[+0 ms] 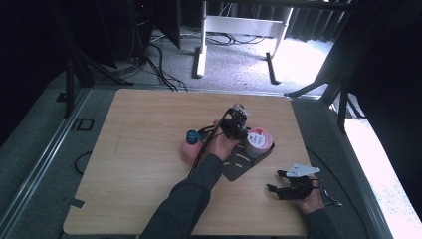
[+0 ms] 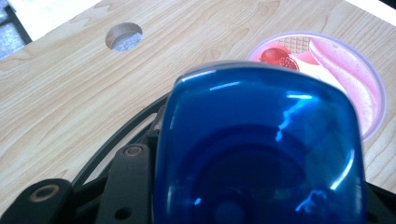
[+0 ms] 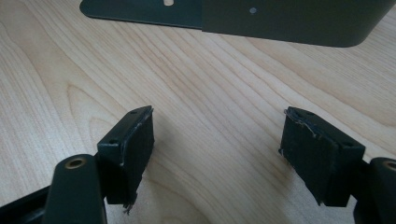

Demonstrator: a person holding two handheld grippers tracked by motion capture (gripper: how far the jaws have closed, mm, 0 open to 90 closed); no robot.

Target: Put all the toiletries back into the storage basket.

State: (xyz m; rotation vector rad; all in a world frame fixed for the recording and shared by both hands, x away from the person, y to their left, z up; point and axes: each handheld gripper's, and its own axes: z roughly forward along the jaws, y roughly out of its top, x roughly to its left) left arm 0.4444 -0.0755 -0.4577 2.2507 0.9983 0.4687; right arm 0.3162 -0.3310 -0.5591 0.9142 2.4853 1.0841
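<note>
Your pale wood-grain table [image 1: 139, 164] has a round hole [image 2: 123, 36] through its top near the far edge. On it lies a flat dark metal plate [image 1: 239, 167] with slots; in the right gripper view its rounded edge is cut off at the top. On that plate stands a round tub with a pink and red printed lid [image 1: 258, 141]; the lid shows a red fruit and a pink swirl, but no writing can be read. Just left of your left hand sits a pink bottle with a blue cap [image 1: 190, 144], its label hidden. Your left gripper [image 1: 234, 122] is over the plate beside the tub; a glossy translucent blue object [image 2: 261, 154] fills the space between its jaws, hiding them, so you cannot tell whether they clamp it. Your right gripper [image 1: 277, 187] rests low near the table's right front, its jaws wide apart and holding nothing.
</note>
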